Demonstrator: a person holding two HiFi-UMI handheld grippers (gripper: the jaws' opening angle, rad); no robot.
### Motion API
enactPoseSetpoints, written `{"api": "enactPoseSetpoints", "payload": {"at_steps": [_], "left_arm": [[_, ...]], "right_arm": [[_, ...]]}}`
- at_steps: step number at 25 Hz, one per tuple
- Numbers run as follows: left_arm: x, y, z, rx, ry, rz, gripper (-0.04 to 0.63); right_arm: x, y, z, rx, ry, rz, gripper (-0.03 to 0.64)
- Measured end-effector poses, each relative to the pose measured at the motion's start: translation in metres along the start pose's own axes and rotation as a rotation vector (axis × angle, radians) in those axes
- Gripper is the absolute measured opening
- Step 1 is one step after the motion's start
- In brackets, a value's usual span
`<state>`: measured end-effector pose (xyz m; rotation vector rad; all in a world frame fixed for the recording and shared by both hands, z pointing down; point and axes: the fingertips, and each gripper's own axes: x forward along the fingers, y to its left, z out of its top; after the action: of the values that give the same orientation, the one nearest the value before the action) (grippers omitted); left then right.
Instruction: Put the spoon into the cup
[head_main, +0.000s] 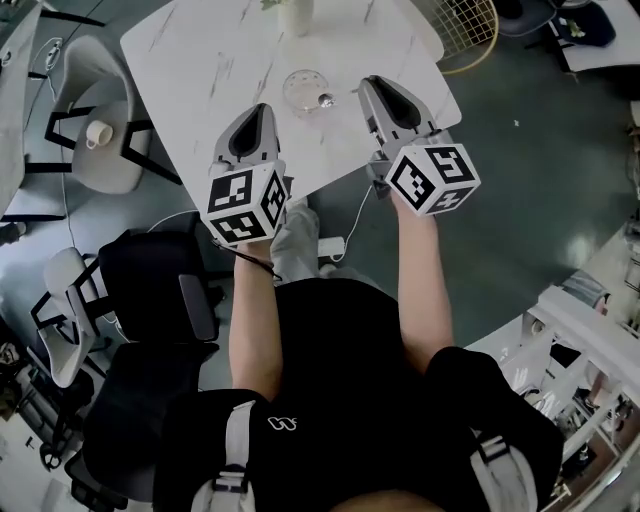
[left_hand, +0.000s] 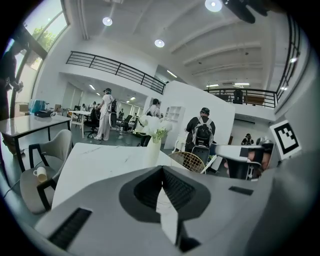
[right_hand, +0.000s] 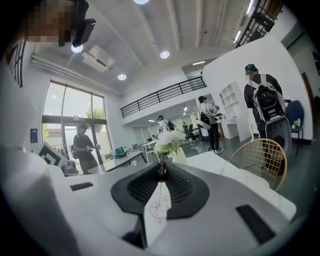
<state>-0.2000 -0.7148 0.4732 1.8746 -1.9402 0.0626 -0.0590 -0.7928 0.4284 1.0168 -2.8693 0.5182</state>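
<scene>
The right tongs (right_hand: 161, 170) were clenched on the brown end of the spoon (right_hand: 159, 192). Its thin handle ran down from the tips to the bowl, which lay inside the outline of the clear cup (head_main: 300, 90) at its right rim; whether it touched the glass could not be told. The left tongs (left_hand: 161, 168) were pressed together at the tips with nothing between them, hovering just left of the cup and apart from it. The cup stood near the front edge of the white marbled table (head_main: 200, 60), between the 2 tongs. At the table's far end stood a white vase (head_main: 295, 14) of pale flowers. A gold wire chair (head_main: 467, 30) stood off the far right corner. A grey chair (head_main: 120, 165) on the left carried a paper cup (head_main: 98, 133), and a black chair (head_main: 150, 290) stood nearer. A white cable (head_main: 352, 225) trailed over the dark floor. Around them was a tall open hall with a railed mezzanine, ceiling spotlights, and several people wearing backpacks.
</scene>
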Motion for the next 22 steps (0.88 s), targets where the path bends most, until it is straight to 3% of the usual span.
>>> {"api": "enactPoseSetpoints", "payload": {"at_steps": [13, 22], "left_arm": [[0.033, 0.042, -0.031, -0.026, 0.095, 0.029, 0.017], [0.046, 0.063, -0.045, -0.026, 0.139, 0.021, 0.017]], "right_arm": [[0.069, -0.010, -0.067, 0.057, 0.133, 0.005, 0.048], [0.095, 0.000, -0.105, 0.025, 0.204, -0.004, 0.049]]}}
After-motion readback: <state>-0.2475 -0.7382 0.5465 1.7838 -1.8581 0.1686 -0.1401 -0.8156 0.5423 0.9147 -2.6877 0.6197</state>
